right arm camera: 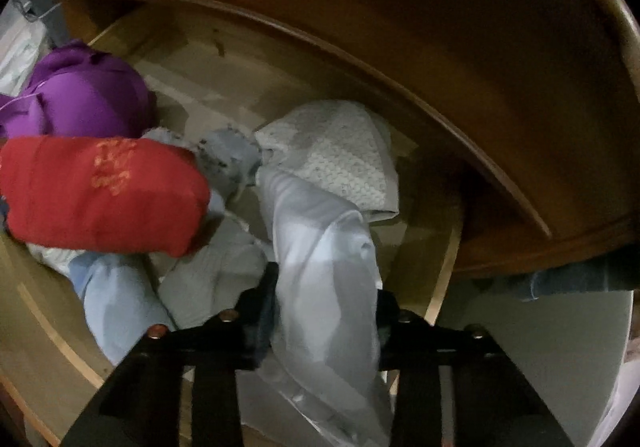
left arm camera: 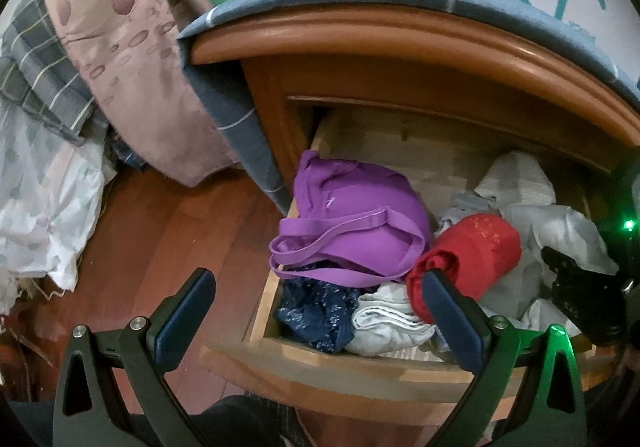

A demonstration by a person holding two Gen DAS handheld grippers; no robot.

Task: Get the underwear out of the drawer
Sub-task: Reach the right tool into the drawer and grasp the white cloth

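**Claw of the right hand clamped on pale cloth at the drawer's right end**

Right claw is down inside the drawer, its two dark fingers pressed on a pale grey-white garment that rises between them. That garment lies against the drawer's right side wall, with the nightstand's curved top edge overhanging close above and behind, so room there is tight.

Left claw hangs spread wide and empty above the drawer's front left corner, one blue-padded finger over the wooden floor, the other over the clothes. Open floor lies to its left.

Just past it, at the front rail, sit a navy patterned piece and a folded white one. Behind these, a rolled red garment rests in the middle, touching a purple bra that crowds the left wall, its strap looping over the rim. Bare drawer bottom shows at the back.

Farther off, a blue checked cloth drapes over the nightstand's top and down its left side, beside heaped bedding.
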